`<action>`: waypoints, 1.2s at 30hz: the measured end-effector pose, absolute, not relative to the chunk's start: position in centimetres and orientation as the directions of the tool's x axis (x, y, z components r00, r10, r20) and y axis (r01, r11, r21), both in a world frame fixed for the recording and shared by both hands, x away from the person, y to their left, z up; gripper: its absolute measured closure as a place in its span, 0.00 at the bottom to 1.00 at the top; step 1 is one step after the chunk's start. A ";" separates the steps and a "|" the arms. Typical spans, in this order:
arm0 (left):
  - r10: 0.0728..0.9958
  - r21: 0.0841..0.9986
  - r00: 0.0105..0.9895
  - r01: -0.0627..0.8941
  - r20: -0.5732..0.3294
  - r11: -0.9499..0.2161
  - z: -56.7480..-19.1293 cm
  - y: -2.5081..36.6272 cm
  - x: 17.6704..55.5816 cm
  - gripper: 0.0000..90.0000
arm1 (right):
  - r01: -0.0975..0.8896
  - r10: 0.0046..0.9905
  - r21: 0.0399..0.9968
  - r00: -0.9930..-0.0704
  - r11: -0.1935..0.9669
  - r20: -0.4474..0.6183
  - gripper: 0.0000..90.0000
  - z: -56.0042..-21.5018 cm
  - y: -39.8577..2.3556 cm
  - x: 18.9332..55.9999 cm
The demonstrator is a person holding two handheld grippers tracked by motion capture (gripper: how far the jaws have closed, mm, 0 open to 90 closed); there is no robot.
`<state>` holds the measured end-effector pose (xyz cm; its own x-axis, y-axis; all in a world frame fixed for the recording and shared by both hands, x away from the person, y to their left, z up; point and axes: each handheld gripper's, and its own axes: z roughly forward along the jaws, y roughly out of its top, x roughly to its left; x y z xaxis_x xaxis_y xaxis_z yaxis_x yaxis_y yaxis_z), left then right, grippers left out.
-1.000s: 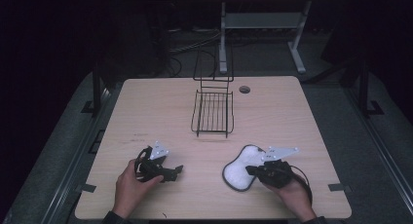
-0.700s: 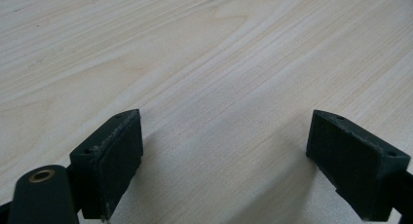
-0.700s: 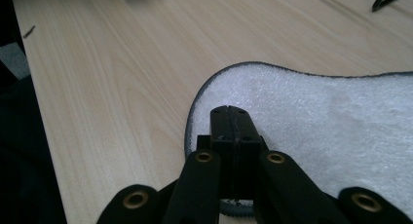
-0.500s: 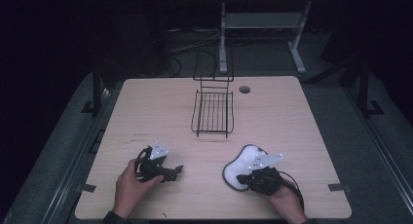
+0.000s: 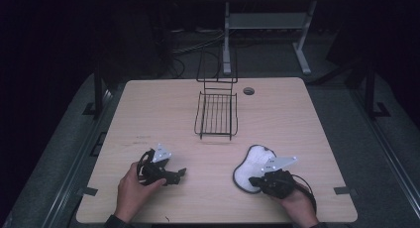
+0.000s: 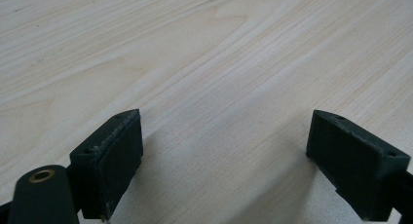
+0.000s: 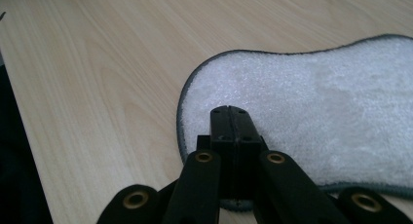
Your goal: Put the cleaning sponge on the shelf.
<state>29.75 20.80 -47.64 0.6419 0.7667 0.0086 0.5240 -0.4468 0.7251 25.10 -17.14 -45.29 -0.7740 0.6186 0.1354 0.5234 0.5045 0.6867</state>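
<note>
High view: the white cloth pad (image 5: 252, 166) lies on the table (image 5: 297, 119) at about five o'clock from the wire basket (image 5: 216, 114); the right gripper (image 5: 256, 179) sits over its near edge, and the left gripper (image 5: 181, 173) rests at seven o'clock from the basket.

Left gripper view: jaws wide apart over bare wood, holding nothing.

Right gripper view: jaws pressed together over the pad's (image 7: 311, 117) grey-trimmed edge; whether they pinch it, I cannot tell.

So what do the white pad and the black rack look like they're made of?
White pad: looks like soft microfibre or terry cloth, fuzzy matte pile, with a stitched grey border. Black rack: thin wire, probably coated metal, dark finish. Table: pale wood grain, possibly laminate.
</note>
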 end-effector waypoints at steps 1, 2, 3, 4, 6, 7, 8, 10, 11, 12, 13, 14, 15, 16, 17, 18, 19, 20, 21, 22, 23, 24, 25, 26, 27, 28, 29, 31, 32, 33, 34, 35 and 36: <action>0.767 0.725 0.642 0.524 0.009 -0.447 -47.6 20.8 29.7 0.14 | 0.525 0.624 0.687 -0.770 0.503 0.133 1.00 -45.3 -17.4 25.1; 0.767 0.725 0.642 0.524 0.009 -0.447 -47.6 20.8 29.7 0.14 | 0.530 0.629 0.685 -0.766 0.500 0.134 1.00 -45.3 -17.6 25.0; 0.767 0.725 0.642 0.524 0.008 -0.447 -47.6 20.8 29.7 0.14 | 0.535 0.637 0.684 -0.760 0.496 0.132 1.00 -45.3 -17.9 25.0; 0.767 0.725 0.642 0.524 0.009 -0.447 -47.6 20.8 29.7 0.14 | 0.541 0.644 0.683 -0.753 0.490 0.134 1.00 -45.3 -18.1 24.9; 0.767 0.725 0.642 0.524 0.009 -0.447 -47.6 20.8 29.7 0.14 | 0.543 0.650 0.683 -0.748 0.488 0.130 1.00 -45.3 -18.5 24.9; 0.767 0.725 0.642 0.524 0.008 -0.447 -47.6 20.8 29.7 0.14 | 0.549 0.654 0.679 -0.745 0.487 0.133 1.00 -45.2 -18.6 24.9; 0.767 0.725 0.642 0.524 0.009 -0.447 -47.6 20.8 29.7 0.14 | 0.550 0.658 0.681 -0.742 0.484 0.132 1.00 -45.2 -18.8 24.9; 0.767 0.725 0.642 0.524 0.009 -0.447 -47.6 20.8 29.7 0.14 | 0.559 0.665 0.677 -0.734 0.480 0.135 1.00 -45.2 -19.2 25.0; 0.766 0.725 0.642 0.524 0.009 -0.447 -47.6 20.8 29.8 0.14 | 0.563 0.668 0.672 -0.732 0.480 0.136 1.00 -45.2 -19.4 25.0; 0.766 0.725 0.642 0.523 0.009 -0.448 -47.6 20.8 29.8 0.14 | 0.567 0.674 0.670 -0.727 0.479 0.133 1.00 -45.2 -19.6 25.1; 0.766 0.725 0.642 0.523 0.009 -0.447 -47.6 20.8 29.8 0.14 | 0.571 0.677 0.668 -0.724 0.477 0.135 1.00 -45.1 -19.8 25.1; 0.766 0.725 0.642 0.523 0.010 -0.448 -47.6 20.8 29.8 0.14 | 0.575 0.683 0.666 -0.719 0.475 0.134 1.00 -45.1 -20.0 25.2; 0.766 0.725 0.642 0.523 0.009 -0.448 -47.6 20.8 29.8 0.14 | 0.580 0.689 0.665 -0.713 0.471 0.134 1.00 -45.1 -20.2 25.2; 0.766 0.725 0.642 0.523 0.010 -0.448 -47.6 20.8 29.8 0.14 | 0.578 0.692 0.665 -0.711 0.473 0.127 1.00 -45.1 -20.5 25.2; 0.766 0.725 0.643 0.523 0.010 -0.448 -47.6 20.8 29.8 0.14 | 0.585 0.699 0.665 -0.703 0.464 0.131 1.00 -45.1 -20.7 25.2; 0.766 0.725 0.643 0.523 0.010 -0.449 -47.6 20.8 29.8 0.14 | 0.587 0.703 0.665 -0.699 0.461 0.130 1.00 -45.1 -21.0 25.3; 0.766 0.725 0.643 0.523 0.010 -0.448 -47.6 20.8 29.8 0.14 | 0.591 0.706 0.662 -0.696 0.461 0.129 1.00 -45.0 -21.2 25.3; 0.766 0.725 0.643 0.523 0.010 -0.448 -47.6 20.8 29.8 0.14 | 0.592 0.710 0.663 -0.693 0.458 0.128 1.00 -45.0 -21.5 25.4; 0.766 0.725 0.643 0.523 0.010 -0.448 -47.6 20.8 29.8 0.14 | 0.594 0.713 0.663 -0.689 0.455 0.129 1.00 -45.1 -21.7 25.4; 0.766 0.725 0.643 0.523 0.010 -0.448 -47.6 20.8 29.8 0.14 | 0.601 0.719 0.661 -0.682 0.450 0.131 1.00 -45.0 -22.0 25.4; 0.766 0.725 0.643 0.523 0.010 -0.448 -47.6 20.8 29.8 0.14 | 0.599 0.720 0.662 -0.682 0.450 0.128 1.00 -45.0 -22.2 25.5; 0.766 0.725 0.643 0.523 0.010 -0.448 -47.6 20.8 29.8 0.14 | 0.602 0.723 0.662 -0.678 0.446 0.130 1.00 -45.0 -22.4 25.5; 0.766 0.725 0.643 0.523 0.010 -0.448 -47.6 20.8 29.8 0.14 | 0.605 0.725 0.659 -0.677 0.447 0.130 1.00 -45.0 -22.6 25.6; 0.766 0.725 0.642 0.523 0.010 -0.448 -47.6 20.8 29.8 0.14 | 0.605 0.728 0.661 -0.674 0.445 0.127 1.00 -45.0 -22.9 25.6; 0.766 0.725 0.643 0.523 0.010 -0.448 -47.6 20.8 29.8 0.14 | 0.608 0.730 0.660 -0.671 0.441 0.129 1.00 -45.0 -23.1 25.7; 0.766 0.725 0.642 0.523 0.010 -0.448 -47.6 20.8 29.8 0.14 | 0.612 0.734 0.658 -0.667 0.439 0.131 1.00 -45.0 -23.2 25.7; 0.766 0.725 0.643 0.523 0.010 -0.448 -47.6 20.8 29.8 0.14 | 0.616 0.738 0.657 -0.662 0.434 0.133 1.00 -45.0 -23.4 25.7; 0.766 0.725 0.643 0.523 0.010 -0.448 -47.6 20.8 29.8 0.14 | 0.619 0.743 0.656 -0.656 0.431 0.131 1.00 -45.0 -23.8 25.8; 0.766 0.725 0.643 0.523 0.010 -0.448 -47.6 20.8 29.8 0.14 | 0.622 0.748 0.655 -0.651 0.428 0.130 1.00 -45.0 -24.1 25.8; 0.766 0.725 0.643 0.523 0.010 -0.448 -47.6 20.8 29.8 0.14 | 0.621 0.750 0.657 -0.650 0.428 0.126 1.00 -45.0 -24.2 25.9; 0.766 0.725 0.643 0.523 0.010 -0.448 -47.6 20.8 29.8 0.14 | 0.622 0.753 0.658 -0.646 0.424 0.125 1.00 -45.0 -24.5 25.9; 0.766 0.725 0.643 0.523 0.010 -0.448 -47.6 20.8 29.8 0.14 | 0.622 0.755 0.660 -0.644 0.422 0.124 1.00 -45.1 -24.7 26.0; 0.766 0.725 0.642 0.523 0.010 -0.448 -47.6 20.8 29.8 0.14 | 0.628 0.760 0.656 -0.637 0.419 0.125 1.00 -45.0 -24.9 26.0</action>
